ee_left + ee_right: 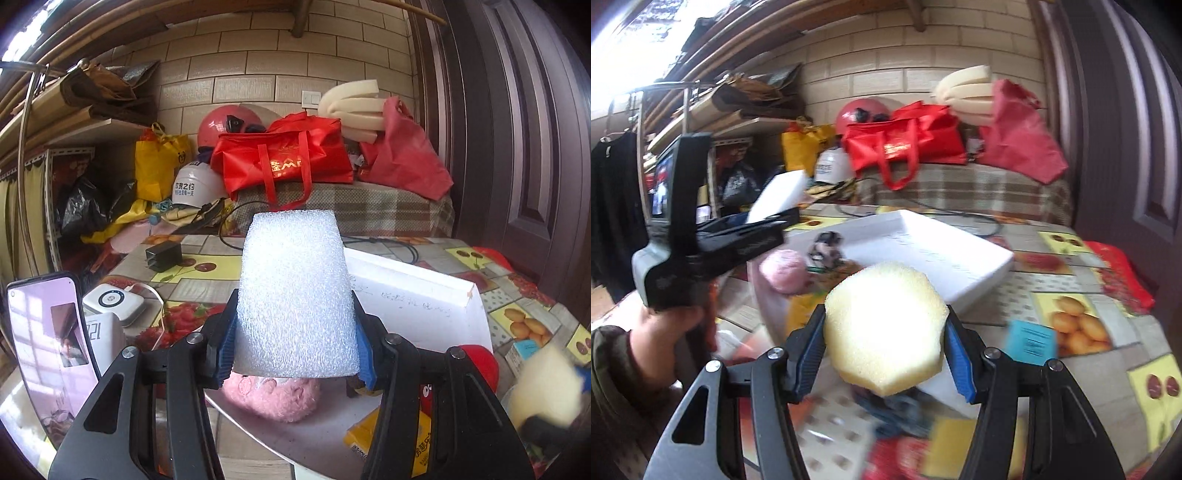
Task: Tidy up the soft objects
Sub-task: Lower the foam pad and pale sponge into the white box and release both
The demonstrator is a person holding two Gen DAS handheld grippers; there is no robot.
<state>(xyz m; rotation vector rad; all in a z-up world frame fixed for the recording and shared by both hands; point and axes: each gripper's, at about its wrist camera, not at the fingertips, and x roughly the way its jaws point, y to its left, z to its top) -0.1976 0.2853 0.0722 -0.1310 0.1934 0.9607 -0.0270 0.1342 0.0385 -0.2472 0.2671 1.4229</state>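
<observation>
White foam block (297, 295): clamped between the blue pads of the left tongs (297, 354), held upright above the counter (207, 266). Both pads press its lower flanks; its top stands clear. From the right wrist view the same block (777, 195) shows at the far end of the left tongs (772, 218), blurred.

Yellow sponge (884, 328): gripped in the right tongs (884, 354), pads bearing on its left and right edges. Its face is overexposed, so surface detail cannot be made out. In the left wrist view it appears only as a blurred pale mass (546, 384) at the right edge.

Pink plush item (275, 395): lies on a grey tray (306, 439) directly below the foam block; its upper part is hidden by the block and the tongs. A red plush (480, 365) beside it is largely covered by the right finger of the left tongs.

White box (417, 295): sits on the counter behind the foam block, its left portion hidden by it.

Phone (48, 343): at the left, cut off by the frame edge.

The lower part of the right wrist view is motion-blurred; items there cannot be identified.
</observation>
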